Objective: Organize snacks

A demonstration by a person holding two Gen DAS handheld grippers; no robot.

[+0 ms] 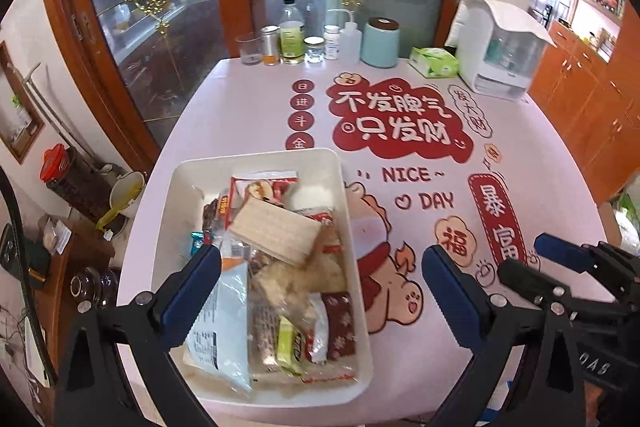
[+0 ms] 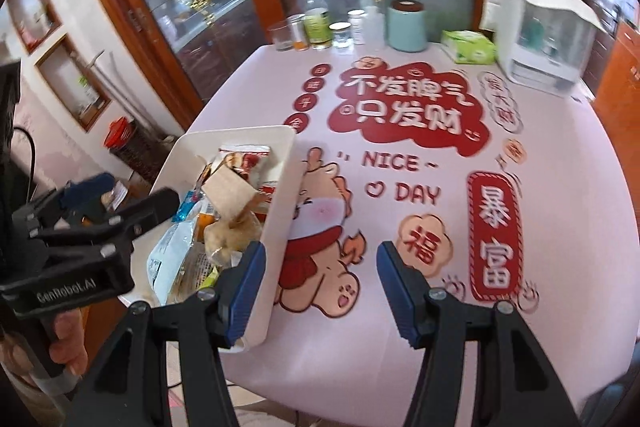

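Observation:
A white rectangular tray full of packaged snacks sits at the table's front left. A tan wafer pack lies on top, with a pale blue bag and a dark red packet nearer. My left gripper is open and empty above the tray's near half. My right gripper is open and empty just right of the tray, its left finger over the tray's near right corner. The right gripper also shows in the left wrist view, and the left gripper in the right wrist view.
The table has a pink printed cover. Along its far edge stand bottles and jars, a teal canister, a green tissue pack and a white water dispenser. A glass-door cabinet is behind.

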